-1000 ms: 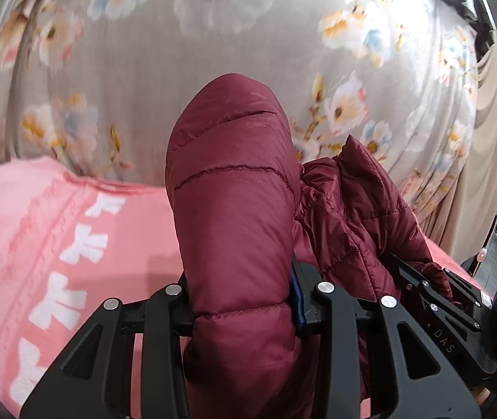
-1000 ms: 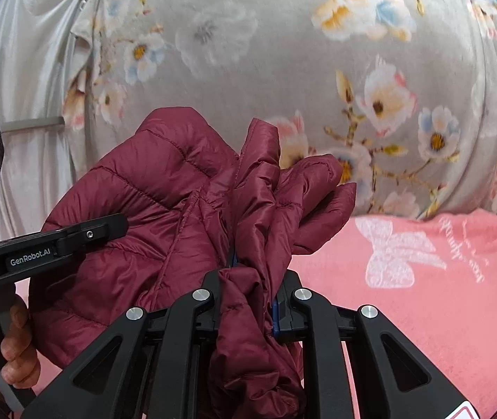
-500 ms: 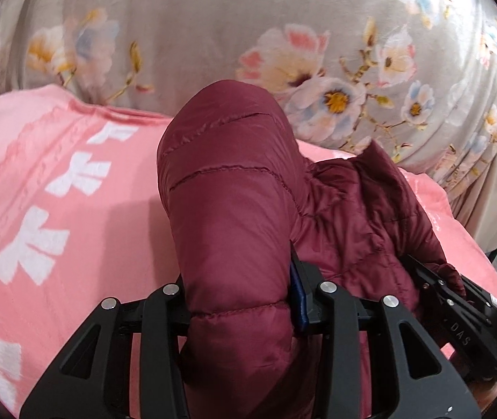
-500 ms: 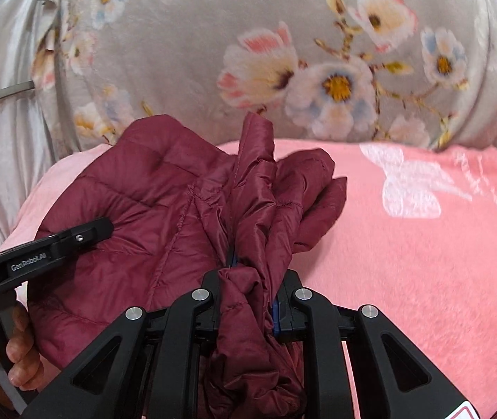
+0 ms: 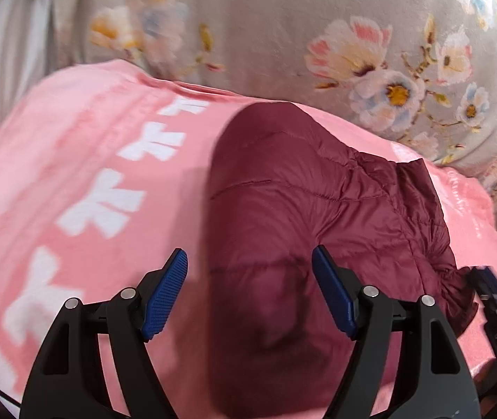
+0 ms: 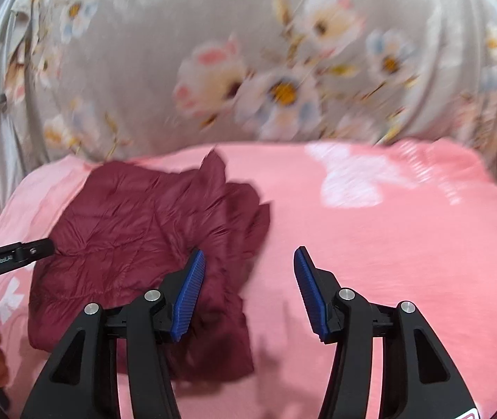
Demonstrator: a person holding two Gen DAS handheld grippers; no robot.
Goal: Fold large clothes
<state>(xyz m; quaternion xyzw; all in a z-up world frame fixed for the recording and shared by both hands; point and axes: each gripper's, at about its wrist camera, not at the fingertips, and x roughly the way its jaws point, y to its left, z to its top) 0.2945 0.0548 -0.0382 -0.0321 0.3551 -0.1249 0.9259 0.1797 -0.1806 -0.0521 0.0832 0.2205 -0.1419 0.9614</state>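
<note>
Big picture first: a pink blanket (image 6: 371, 262) with white bow shapes covers the whole work surface, and a grey floral curtain (image 6: 283, 70) hangs along the far side. On that blanket lies the maroon puffer jacket (image 6: 136, 230), bunched into a rough bundle, down flat on the pink and no longer lifted.

Now the tools. The left gripper (image 5: 250, 289) has just been opening, and its blue pads (image 5: 164, 293) stand wide with daylight on both sides; the jacket's near end sits between them and a touch below, but neither pad presses it. So that one is released. The right gripper (image 6: 248, 293) has just been opening too, its jaws parted with only pink blanket showing in the gap; the jacket's crumpled edge lies just beside its left pad, brushing or nearly so, I can't call contact.

Here's what the next move hangs on. From the left wrist view the jacket runs near to far, straight out from the left gripper and then trailing off to the right, where the black tip of the other tool shows at the frame edge. From the right wrist view the bundle lies wholly to the left of the claw. The left gripper looks the nearer to a fresh hold; the right would need to shift left. The fold looks unfinished, lumpy along the right edge.
</note>
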